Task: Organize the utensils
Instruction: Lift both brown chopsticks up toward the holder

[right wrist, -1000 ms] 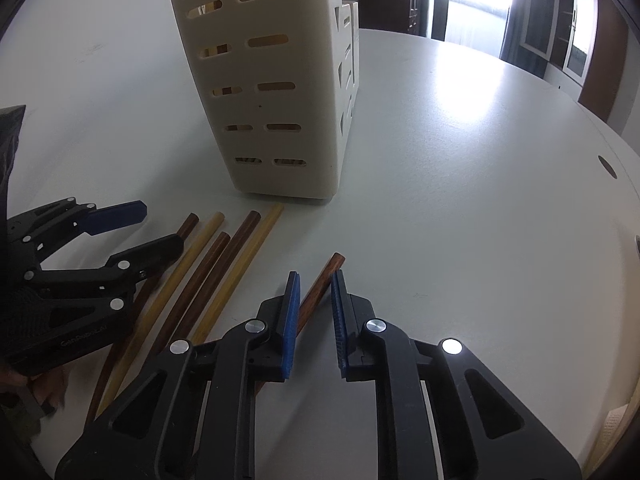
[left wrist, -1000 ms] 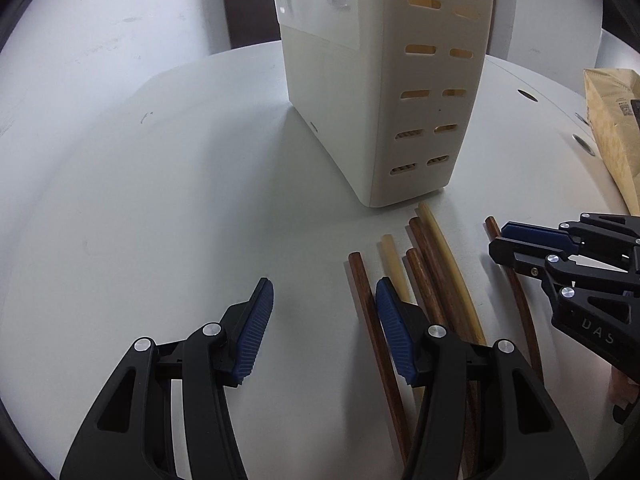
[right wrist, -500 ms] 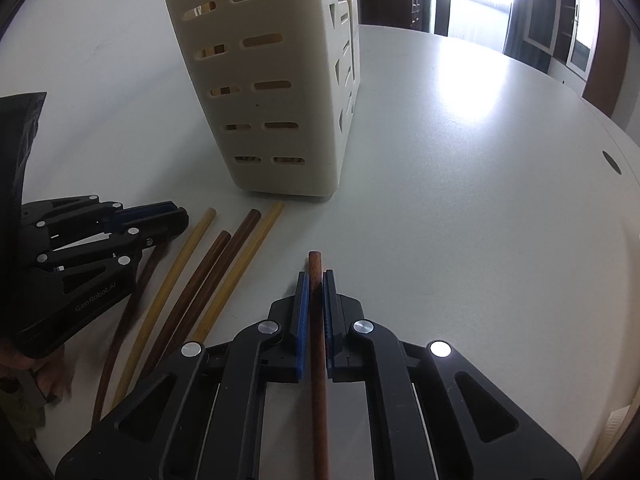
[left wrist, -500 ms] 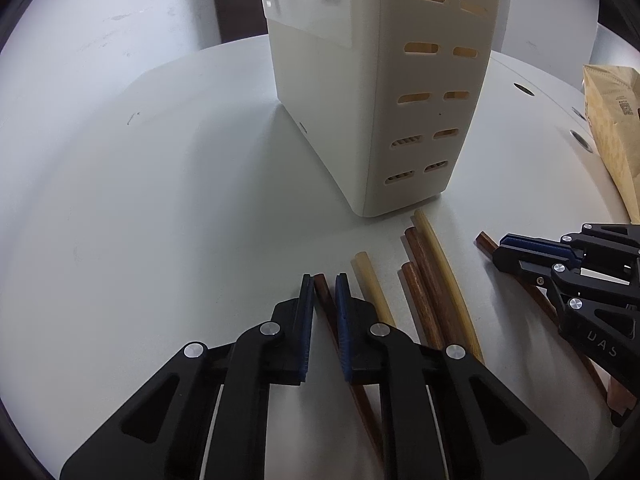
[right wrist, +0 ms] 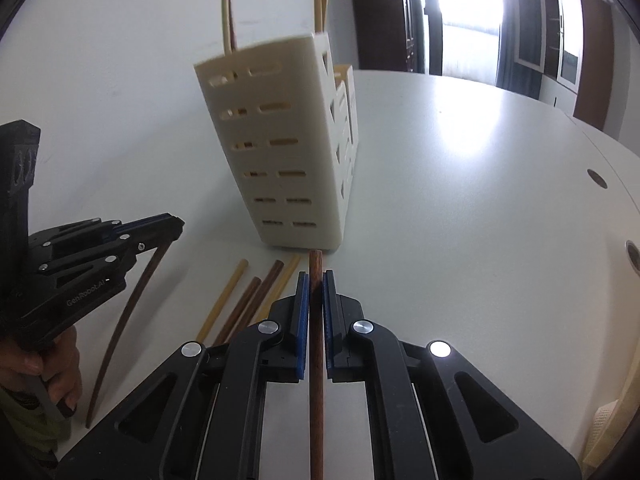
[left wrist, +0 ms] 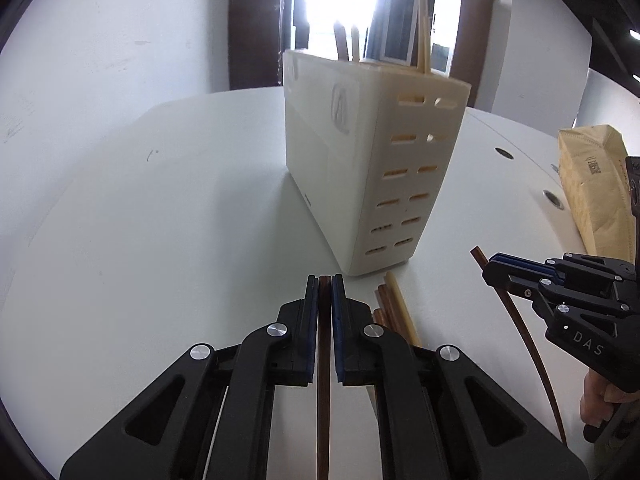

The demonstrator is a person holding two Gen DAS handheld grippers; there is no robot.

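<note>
Now the left gripper is clamped on a dark brown wooden chopstick, which runs straight back between its blue pads toward the camera, its tip just past the fingertips. From the right wrist view this stick hangs at a slant, raised off the white round counter at the gripped end. The right gripper is likewise closed tight on a reddish-brown wooden chopstick, whose end pokes out a little beyond the pads; in the left wrist view it shows as a thin curved line below the black fingers.

Between the two grippers, loose chopsticks, some pale bamboo-coloured and some brown, lie side by side on the counter, their far ends near the foot of the holder. A tall cream plastic utensil holder with slotted sides stands upright toward the middle of the counter, just beyond those sticks. Several pale and brown chopsticks already stand in it, poking above its rim.

Near the counter's right edge lies a tan paper bag. A person's hand grips the left tool's handle at the lower left of the right wrist view.
</note>
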